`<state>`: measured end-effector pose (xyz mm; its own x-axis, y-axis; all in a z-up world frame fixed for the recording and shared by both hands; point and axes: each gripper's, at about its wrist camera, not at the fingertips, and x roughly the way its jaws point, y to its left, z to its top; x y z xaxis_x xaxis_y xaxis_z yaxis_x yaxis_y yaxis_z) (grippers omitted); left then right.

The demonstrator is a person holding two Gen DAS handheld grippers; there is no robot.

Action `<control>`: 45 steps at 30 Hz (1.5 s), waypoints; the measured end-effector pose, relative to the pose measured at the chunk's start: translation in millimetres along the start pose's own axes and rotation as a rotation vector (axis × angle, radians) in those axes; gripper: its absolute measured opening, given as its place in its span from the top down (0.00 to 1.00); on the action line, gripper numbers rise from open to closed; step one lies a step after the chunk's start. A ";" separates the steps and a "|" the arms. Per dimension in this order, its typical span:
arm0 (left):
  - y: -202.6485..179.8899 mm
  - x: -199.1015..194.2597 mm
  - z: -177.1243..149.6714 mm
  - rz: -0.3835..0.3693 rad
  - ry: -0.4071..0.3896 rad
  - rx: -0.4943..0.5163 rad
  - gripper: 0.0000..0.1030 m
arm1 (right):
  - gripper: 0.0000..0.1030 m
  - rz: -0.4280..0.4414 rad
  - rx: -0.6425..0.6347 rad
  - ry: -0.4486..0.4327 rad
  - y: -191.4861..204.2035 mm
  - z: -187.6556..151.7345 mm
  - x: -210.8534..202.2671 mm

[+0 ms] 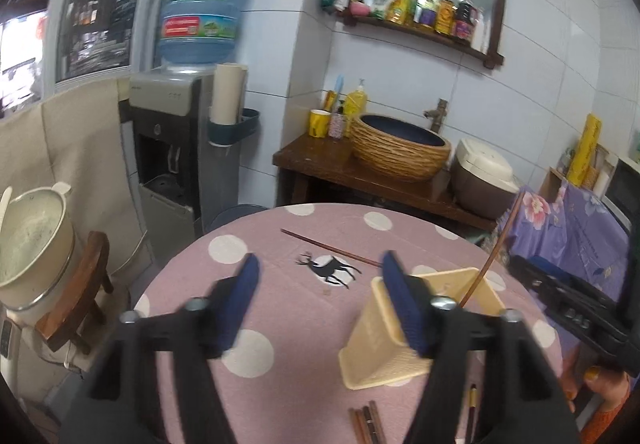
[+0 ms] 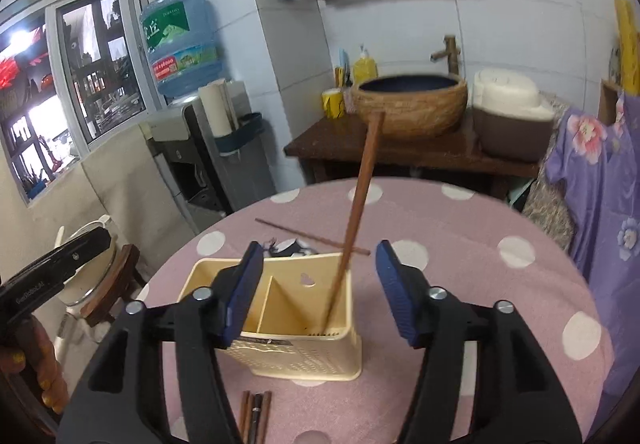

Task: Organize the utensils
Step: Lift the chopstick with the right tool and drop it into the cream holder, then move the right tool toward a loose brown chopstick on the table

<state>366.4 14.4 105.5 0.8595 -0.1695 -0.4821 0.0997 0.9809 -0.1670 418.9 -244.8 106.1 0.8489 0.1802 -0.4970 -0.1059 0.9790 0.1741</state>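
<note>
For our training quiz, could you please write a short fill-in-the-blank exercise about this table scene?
1. One chopstick stands leaning in the ____ compartment of the cream holder, as the right wrist view shows it.
2. The holder is divided into ____ compartments.
3. Both the left gripper and the right gripper are ____ and hold nothing.
4. A lone chopstick lies flat on the pink ____-dotted tablecloth.

Missing words: right; two; open; white

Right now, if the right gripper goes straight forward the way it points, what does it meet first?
Probably the chopstick leaning in the holder. The open right gripper points over the holder's right compartment, and the stick crosses between its fingers. Depth is unclear, so it might pass just above the holder's rim.
</note>
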 end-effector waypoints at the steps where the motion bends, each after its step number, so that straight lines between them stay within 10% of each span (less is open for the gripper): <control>1: 5.7 1.2 -2.3 0.010 0.005 -0.005 0.36 | 0.42 0.004 -0.017 0.001 0.6 -0.7 -2.0; 7: 28.4 22.2 -20.2 -0.009 0.030 0.049 0.13 | 0.35 0.011 -0.008 -0.048 -14.8 -14.6 -29.3; 17: 60.6 131.5 -5.6 -0.014 0.138 0.318 0.14 | 0.29 0.071 0.013 -0.014 -55.1 -63.0 -57.1; 26: 70.4 241.4 6.7 -0.057 0.289 0.107 0.35 | 0.29 0.015 0.014 0.038 -82.0 -75.3 -32.8; 35: 74.5 224.3 -1.7 -0.162 0.253 0.046 0.30 | 0.43 0.019 -0.089 0.205 -144.3 -15.0 141.4; 45: 88.4 178.8 -2.3 -0.230 0.243 0.049 0.25 | 0.55 0.190 -0.306 0.386 -99.0 -14.4 280.3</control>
<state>527.7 70.6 2.5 0.6676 -0.3993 -0.6283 0.3068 0.9166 -0.2565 659.9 -289.8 -62.7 0.5533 0.3225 -0.7680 -0.4347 0.8983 0.0641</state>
